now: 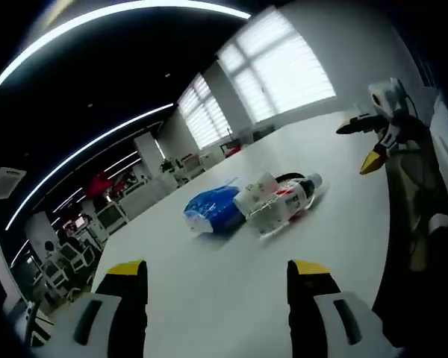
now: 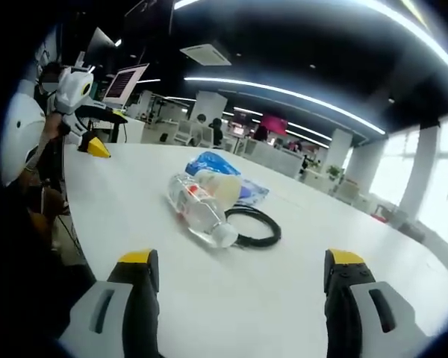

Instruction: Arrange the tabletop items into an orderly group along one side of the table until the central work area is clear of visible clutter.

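Two grippers, left (image 1: 216,272) and right (image 2: 241,261), jaws wide, empty. Mid-table (image 2: 134,224): clear bottle (image 2: 200,203) lying down, blue bag (image 1: 213,209), black cable (image 2: 255,225) touching. Bottle likely light, slippery, rolls; grab mid-body.

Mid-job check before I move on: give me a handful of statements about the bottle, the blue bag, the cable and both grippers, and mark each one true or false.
1. The clear bottle lies on its side on the white table. True.
2. The left gripper is clamped on the blue bag. False: its jaws are apart with only bare table between them, and the bag lies farther off.
3. A black cable lies coiled in a loop by the bottle's cap end. True.
4. The blue bag stands alone at the far edge of the table. False: it lies right against the bottle, in one cluster.
5. The right gripper holds the cable. False: its jaws are open and empty, short of the cluster.
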### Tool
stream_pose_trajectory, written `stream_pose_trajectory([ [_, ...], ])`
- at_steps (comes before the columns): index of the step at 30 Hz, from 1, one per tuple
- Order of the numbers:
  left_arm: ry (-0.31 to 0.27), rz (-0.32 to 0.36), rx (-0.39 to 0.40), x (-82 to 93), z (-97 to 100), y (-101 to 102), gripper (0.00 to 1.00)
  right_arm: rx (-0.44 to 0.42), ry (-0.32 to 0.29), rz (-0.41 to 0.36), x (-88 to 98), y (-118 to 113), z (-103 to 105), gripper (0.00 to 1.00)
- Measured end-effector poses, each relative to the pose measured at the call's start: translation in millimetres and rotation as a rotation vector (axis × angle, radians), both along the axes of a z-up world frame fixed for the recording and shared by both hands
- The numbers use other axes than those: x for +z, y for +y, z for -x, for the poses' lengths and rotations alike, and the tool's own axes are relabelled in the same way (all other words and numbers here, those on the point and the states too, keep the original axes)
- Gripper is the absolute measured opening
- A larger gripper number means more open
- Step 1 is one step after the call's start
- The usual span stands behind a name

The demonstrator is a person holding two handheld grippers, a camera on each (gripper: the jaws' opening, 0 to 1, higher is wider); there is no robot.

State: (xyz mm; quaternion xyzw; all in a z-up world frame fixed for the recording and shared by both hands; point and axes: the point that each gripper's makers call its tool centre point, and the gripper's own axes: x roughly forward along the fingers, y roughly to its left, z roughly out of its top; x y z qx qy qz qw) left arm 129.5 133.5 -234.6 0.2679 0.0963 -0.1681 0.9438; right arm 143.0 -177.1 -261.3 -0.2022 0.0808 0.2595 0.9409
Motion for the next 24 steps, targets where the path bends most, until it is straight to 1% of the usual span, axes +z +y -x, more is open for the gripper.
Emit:
stream_pose_trajectory([
  [6,-0.013,-0.058,-0.011,0.1,-9.2,-12,0.76,-0.003,0.001,0.003,-0.6,-1,1,0.88],
  [10,-0.010,-0.101,-0.013,-2.0,-13.8,-19,0.76,-0.007,0.005,0.007,-2.3,-2,1,0.87],
  [15,-0.018,-0.120,-0.044,0.0,-19.5,-34,0.74,-0.008,0.008,0.015,-4.1,-3,1,0.87],
  [20,-0.019,-0.159,-0.080,-1.9,-23.6,-52,0.74,-0.006,0.000,-0.002,-2.3,-3,1,0.87],
  [24,-0.019,-0.156,-0.090,-2.5,-27.2,-61,0.72,-0.010,-0.003,-0.014,-0.7,-6,3,0.87],
])
